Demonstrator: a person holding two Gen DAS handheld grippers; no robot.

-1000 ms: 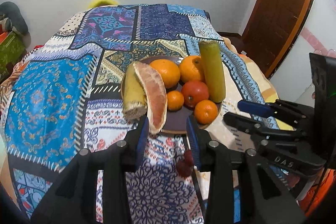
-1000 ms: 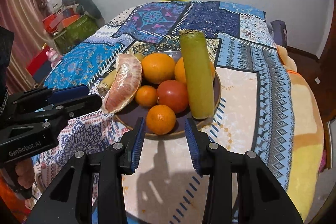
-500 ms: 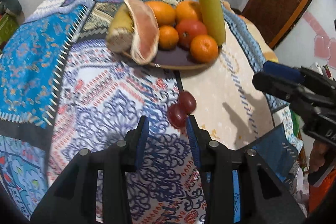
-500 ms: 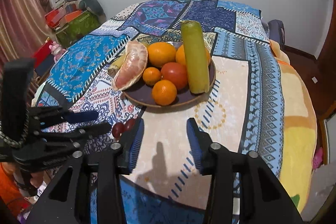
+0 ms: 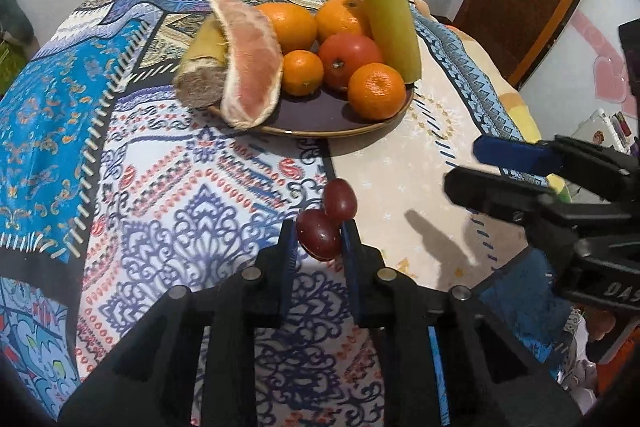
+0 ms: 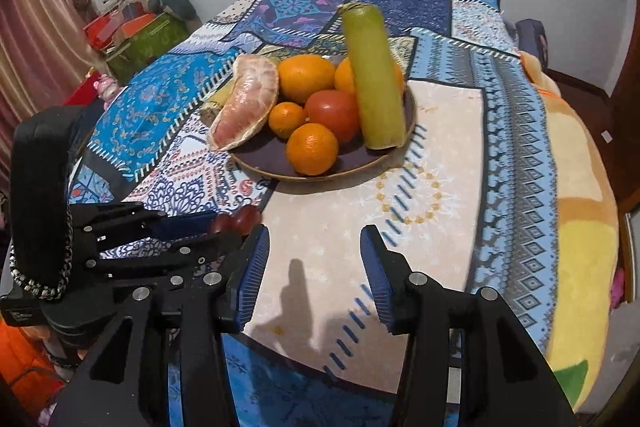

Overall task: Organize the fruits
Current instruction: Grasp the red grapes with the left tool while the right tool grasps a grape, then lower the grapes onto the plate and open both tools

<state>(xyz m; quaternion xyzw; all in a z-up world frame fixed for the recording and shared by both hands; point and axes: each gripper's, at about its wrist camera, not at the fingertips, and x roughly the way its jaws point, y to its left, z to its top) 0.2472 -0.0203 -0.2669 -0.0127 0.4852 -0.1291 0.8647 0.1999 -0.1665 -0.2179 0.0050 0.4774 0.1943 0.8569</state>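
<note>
**A:** Looking at your left gripper (image 5: pixel 318 241) first: its jaws are pinched onto the nearer grape (image 5: pixel 319 240), so you've got that one clamped. Its twin, the second grape (image 5: pixel 339 199), sits just past the fingertips, touching the held one, maybe joined to it, can't tell.

**B:** And your right gripper (image 6: pixel 314 267)?

**A:** Spread wide, gripping nothing, hanging over the bare cream patch of the patterned cloth (image 6: pixel 440 155) near the table edge. Seen from that side, the grapes are off to your left, close beside the left blue pad.

**B:** So how far along are you?

**A:** I'd say nearly done. The plate (image 5: pixel 312 125) beyond the grapes is already loaded: pomelo wedge (image 5: pixel 252 67), tomato (image 5: pixel 350 59), green cylinder-shaped fruit (image 5: pixel 390 15), and the oranges piled around them. The grapes look like the only fruit off the plate. There's an open purple spot at the plate's near side, which looks like your best bet for dropping them.
</note>
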